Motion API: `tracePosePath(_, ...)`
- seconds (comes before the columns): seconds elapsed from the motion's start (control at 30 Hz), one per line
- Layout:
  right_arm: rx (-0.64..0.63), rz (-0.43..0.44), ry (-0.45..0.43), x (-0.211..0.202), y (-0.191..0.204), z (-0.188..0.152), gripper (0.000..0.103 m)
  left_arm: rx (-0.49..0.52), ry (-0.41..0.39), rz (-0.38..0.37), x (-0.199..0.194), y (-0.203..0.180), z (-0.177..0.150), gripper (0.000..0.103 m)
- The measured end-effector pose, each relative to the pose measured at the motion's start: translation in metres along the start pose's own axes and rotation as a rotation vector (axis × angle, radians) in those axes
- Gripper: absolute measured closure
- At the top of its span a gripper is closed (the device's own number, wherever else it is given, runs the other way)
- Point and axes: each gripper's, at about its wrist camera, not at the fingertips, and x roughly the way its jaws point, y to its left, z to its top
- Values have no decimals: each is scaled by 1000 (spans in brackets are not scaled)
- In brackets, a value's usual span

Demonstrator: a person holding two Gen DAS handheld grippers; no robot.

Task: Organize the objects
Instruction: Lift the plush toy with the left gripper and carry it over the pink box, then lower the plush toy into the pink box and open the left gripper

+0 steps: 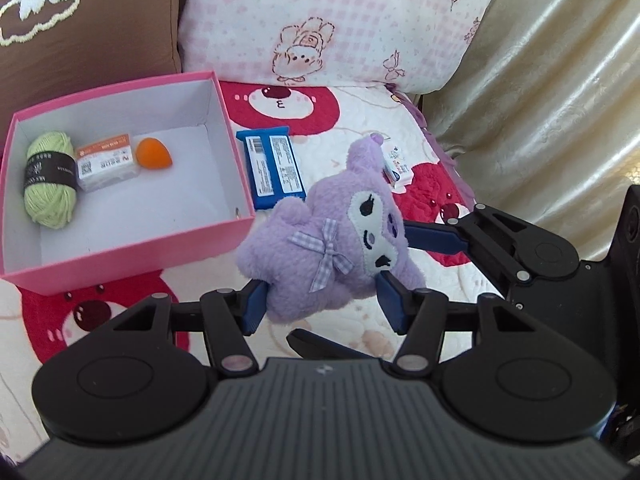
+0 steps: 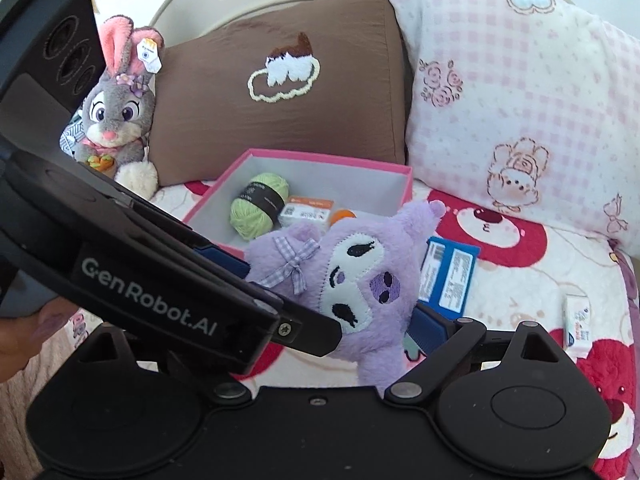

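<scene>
A purple plush toy (image 1: 332,240) with a checked bow hangs just above the quilt, right of the pink box (image 1: 120,256). My left gripper (image 1: 322,304) is shut on its lower body, a blue pad pressing each side. My right gripper (image 1: 350,284) comes in from the right, one finger behind the toy's head and one under it. In the right wrist view the plush toy (image 2: 360,280) fills the middle. There the right gripper (image 2: 320,320) shows one blue pad against the toy. Its other finger is hidden by the left gripper's body (image 2: 160,288).
The pink box (image 2: 406,188) holds green yarn (image 1: 50,180), a small white-orange carton (image 1: 108,162) and an orange sponge (image 1: 154,153). A blue packet (image 1: 272,168) and a small white box (image 2: 578,320) lie on the quilt. A rabbit plush (image 2: 116,112) leans on the brown pillow (image 2: 280,120).
</scene>
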Motion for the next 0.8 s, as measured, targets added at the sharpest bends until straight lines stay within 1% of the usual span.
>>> tracePosePath(0.07, -23, -13, -7, -1, 8, 9, 8, 5, -12, -14, -9, 6, 6, 47)
tracePosePath(0.13, -48, -25, -23, -4, 14, 18, 8, 21, -51, -19, -19, 10, 11, 46)
tracePosePath(0.33, -57, -27, -65, -2, 22, 46, 8, 11, -134, -22, -39, 23, 25, 46)
tracePosePath(0.4, -54, -17, -69, 6, 24, 54, 8, -19, -135, -13, -38, 32, 31, 45)
tracePosePath(0.5, -64, -22, -66, 24, 30, 63, 8, -53, -109, -2, -30, 48, 43, 44)
tracePosePath(0.67, -39, 6, -63, 51, 31, 78, 9, -111, -157, -12, -27, 78, 48, 44)
tracePosePath(0.73, -24, 37, -56, 62, 34, 81, 9, -107, -195, 9, -31, 88, 46, 44)
tracePosePath(0.8, -17, 64, -46, 73, 38, 83, 9, -109, -202, 24, -31, 98, 45, 44)
